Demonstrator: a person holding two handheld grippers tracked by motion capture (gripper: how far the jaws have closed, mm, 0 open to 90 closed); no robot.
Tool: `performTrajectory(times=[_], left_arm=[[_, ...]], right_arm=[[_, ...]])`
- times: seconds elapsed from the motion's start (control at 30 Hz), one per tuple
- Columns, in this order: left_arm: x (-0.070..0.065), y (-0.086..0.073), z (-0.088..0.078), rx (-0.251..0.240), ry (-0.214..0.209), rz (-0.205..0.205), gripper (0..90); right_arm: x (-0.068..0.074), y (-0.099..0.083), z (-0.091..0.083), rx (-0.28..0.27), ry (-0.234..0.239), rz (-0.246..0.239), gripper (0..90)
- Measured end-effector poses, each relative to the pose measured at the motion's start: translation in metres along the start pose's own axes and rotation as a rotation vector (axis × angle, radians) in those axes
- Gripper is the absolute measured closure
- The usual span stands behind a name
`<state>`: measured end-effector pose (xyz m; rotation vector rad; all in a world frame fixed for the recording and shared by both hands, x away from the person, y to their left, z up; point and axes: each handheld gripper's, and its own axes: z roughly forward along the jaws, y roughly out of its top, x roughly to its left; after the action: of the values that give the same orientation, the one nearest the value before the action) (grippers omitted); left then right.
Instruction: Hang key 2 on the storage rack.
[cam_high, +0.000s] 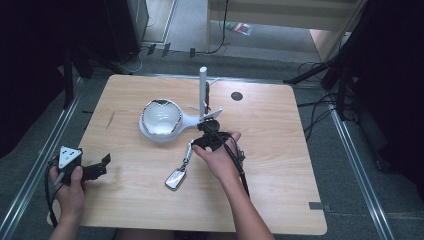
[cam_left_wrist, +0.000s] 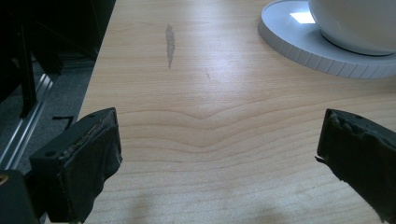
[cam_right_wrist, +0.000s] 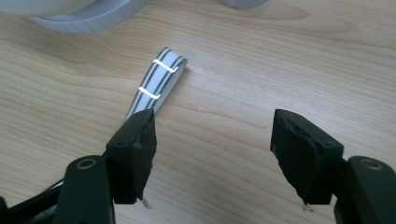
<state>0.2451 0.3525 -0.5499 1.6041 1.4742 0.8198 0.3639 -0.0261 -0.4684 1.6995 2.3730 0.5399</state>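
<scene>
Your right gripper (cam_right_wrist: 212, 154) hangs over the spoon (cam_high: 180, 171) handle with jaws apart, nothing between them (the handle lies just beside the left jaw). You're lining up the grasp; shift across until both jaws straddle it.

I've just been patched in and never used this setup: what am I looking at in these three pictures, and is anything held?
There is no robot arm: a person holds a two-jaw claw in each hand. The high view looks down on the light wooden table. The left claw rests near the table's left edge, and its own camera shows black jaws apart over bare wood. The right claw is near the middle; its camera shows jaws apart, nothing between them, one jaw beside the silver metal spoon's handle. That spoon lies flat on the table. Behind it sits a white round bowl on a white saucer-like base, with a white upright post to its right. Nothing is held.
</scene>
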Motion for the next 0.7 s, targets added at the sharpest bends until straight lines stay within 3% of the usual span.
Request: performTrajectory(times=[0.37,0.47,0.7], left_arm=[[-0.002,0.000,0.000,-0.006,0.010,0.011,0.1],[-0.002,0.000,0.000,-0.007,0.010,0.016,0.1],[-0.002,0.000,0.001,-0.006,0.011,0.009,0.1]], right_arm=[[0.021,-0.001,0.010,0.031,0.008,-0.009,31.0],[0.026,-0.001,0.013,0.047,0.004,-0.032,31.2],[0.034,-0.002,0.016,0.071,0.023,-0.016,32.8]])
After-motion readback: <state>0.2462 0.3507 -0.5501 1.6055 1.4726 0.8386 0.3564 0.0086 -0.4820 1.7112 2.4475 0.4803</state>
